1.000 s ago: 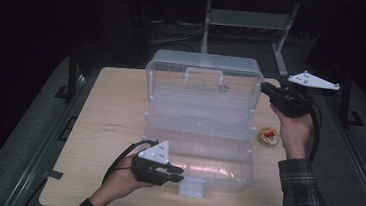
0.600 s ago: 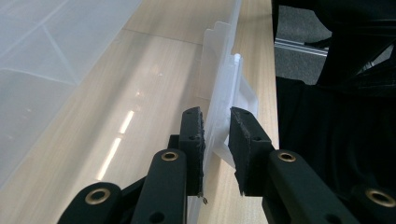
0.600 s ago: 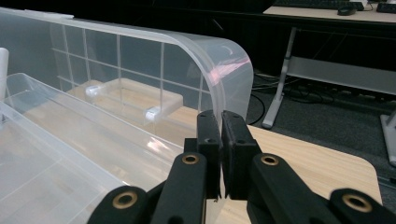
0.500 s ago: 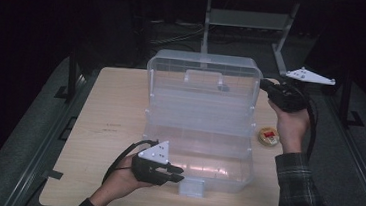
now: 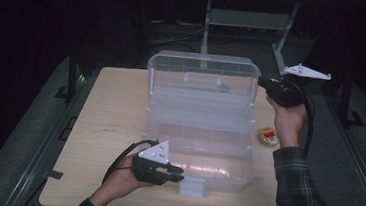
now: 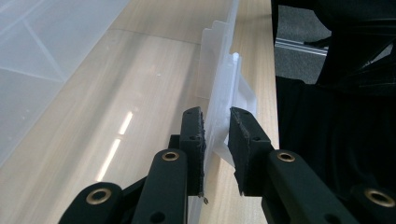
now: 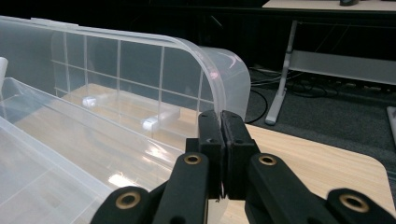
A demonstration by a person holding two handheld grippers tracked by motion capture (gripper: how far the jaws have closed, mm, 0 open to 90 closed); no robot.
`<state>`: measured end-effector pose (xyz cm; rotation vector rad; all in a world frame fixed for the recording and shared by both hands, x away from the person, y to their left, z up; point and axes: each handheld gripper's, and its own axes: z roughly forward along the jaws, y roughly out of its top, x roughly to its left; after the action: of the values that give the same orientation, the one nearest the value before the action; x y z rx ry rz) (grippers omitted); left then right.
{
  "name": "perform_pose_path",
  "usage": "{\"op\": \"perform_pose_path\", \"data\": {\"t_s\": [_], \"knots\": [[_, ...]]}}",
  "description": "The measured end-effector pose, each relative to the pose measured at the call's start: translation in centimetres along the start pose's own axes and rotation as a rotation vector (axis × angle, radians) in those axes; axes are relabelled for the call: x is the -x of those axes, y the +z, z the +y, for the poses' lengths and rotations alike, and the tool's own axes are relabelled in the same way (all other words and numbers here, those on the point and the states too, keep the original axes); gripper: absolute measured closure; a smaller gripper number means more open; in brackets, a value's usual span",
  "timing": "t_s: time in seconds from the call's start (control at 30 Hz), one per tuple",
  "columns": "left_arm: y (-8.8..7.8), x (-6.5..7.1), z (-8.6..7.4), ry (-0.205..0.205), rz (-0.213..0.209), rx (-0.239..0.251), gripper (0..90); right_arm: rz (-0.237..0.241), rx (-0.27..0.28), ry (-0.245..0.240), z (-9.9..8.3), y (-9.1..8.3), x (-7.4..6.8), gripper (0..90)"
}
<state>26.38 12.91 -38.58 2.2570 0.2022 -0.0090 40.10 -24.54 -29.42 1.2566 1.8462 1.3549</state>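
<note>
Plastic dominated the scene: a clear storage box (image 5: pixel 197 149) sat open in the middle of the wooden worktop (image 5: pixel 109 121), its base toward the person and its gridded lid (image 5: pixel 202 82) raised nearly upright at the far side.

The left gripper (image 5: pixel 177 173) lay low at the box's near-left corner, held in the person's left hand (image 5: pixel 121 180). In the left gripper view its two black jaws stood on either side of the box's thin front wall (image 6: pixel 217 112), one inside and one outside, closed down to a narrow gap with the pads against the plastic. A small latch tab (image 5: pixel 192 186) jutted from the front wall just beside that gripper.

The right gripper (image 5: pixel 263 82) was held higher, at the right edge of the lid, in the person's right hand (image 5: pixel 287 119), whose plaid sleeve (image 5: pixel 296 193) came in from the bottom. In the right gripper view the jaws were pressed flat together and sat just at the lid's curved rim (image 7: pixel 210 70); whether the rim was pinched between them could not be told.

A small round yellow object with a red mark (image 5: pixel 268 136) rested on the worktop to the right of the box, near the right wrist and apart from the box wall.
</note>
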Motion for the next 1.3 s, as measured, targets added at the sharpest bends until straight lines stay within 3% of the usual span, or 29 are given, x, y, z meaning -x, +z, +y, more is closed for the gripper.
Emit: {"op": "perform_pose_path", "data": {"t_s": [1.3], "knots": [[0.0, 0.0, 0.0, -0.001, -0.003, 0.003, 75.5, -0.003, -0.030, 0.043, -0.1, 3.1, 1.5, 89.5]]}}
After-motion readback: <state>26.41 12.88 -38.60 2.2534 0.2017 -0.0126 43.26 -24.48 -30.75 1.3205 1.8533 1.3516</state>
